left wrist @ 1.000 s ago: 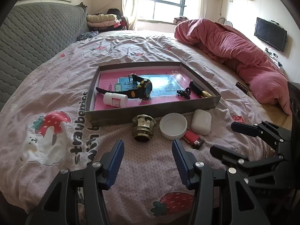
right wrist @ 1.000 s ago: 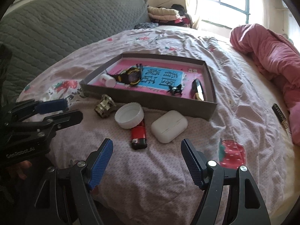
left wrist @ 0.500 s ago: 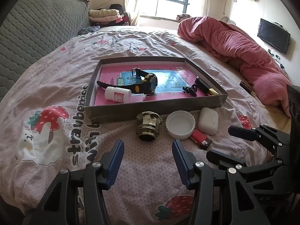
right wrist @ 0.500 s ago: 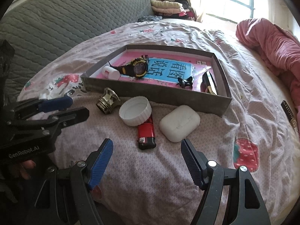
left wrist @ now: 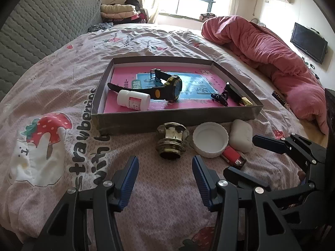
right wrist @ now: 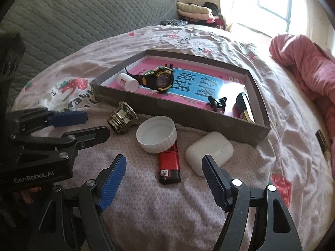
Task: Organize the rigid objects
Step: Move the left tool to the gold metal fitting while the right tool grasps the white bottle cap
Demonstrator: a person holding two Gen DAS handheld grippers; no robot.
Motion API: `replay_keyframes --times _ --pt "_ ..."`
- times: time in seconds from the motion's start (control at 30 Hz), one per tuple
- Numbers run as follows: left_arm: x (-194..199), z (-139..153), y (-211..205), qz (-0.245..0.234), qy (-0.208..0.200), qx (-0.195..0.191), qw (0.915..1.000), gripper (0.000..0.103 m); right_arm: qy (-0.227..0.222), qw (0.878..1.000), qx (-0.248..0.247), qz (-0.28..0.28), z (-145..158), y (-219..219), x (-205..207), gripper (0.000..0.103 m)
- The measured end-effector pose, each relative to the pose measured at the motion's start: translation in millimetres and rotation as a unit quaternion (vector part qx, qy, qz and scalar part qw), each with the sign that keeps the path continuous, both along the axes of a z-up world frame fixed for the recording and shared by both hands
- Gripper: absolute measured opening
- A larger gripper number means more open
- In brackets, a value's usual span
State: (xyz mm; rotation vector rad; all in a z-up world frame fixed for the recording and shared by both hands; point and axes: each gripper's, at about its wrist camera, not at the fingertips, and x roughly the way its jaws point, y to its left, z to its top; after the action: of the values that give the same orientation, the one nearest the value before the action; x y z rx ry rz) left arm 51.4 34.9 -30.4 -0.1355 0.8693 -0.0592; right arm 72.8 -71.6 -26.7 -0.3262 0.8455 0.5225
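The bed (left wrist: 146,39) carries a tray (left wrist: 173,119), brass fitting (left wrist: 171,139), white cap (left wrist: 210,139), lighter (left wrist: 232,155).

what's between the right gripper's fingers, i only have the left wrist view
Observer: Nothing. The right gripper is open and empty, and the lighter lies ahead of it, in line with the gap.
Operator: how does the lighter sit with the cap
Observer: Its red end seems to run under the rim of the cap. Its black end points back at the gripper.
Operator: is the case shut
Observer: Yes. The case shows its seam as a thin closed line, and it lies just past the gripper's right fingertip.
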Motion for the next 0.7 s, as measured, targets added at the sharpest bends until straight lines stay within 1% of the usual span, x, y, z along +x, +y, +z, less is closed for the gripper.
replay_keyframes --times 0.1,0.4,0.7 --pt "4 -3 3 0.002 0.003 -0.006 1.0 0.053 -0.005 1.0 -0.011 0.007 -4 4 2 0.076" --pt "12 -8 6 0.001 0.01 -0.025 0.9996 0.053 -0.01 1.0 -0.018 0.017 -11 12 10 0.076" --pt "19 -15 6 -0.001 0.018 -0.031 0.9994 0.053 -0.018 0.999 -0.023 0.023 -16 19 19 0.076"
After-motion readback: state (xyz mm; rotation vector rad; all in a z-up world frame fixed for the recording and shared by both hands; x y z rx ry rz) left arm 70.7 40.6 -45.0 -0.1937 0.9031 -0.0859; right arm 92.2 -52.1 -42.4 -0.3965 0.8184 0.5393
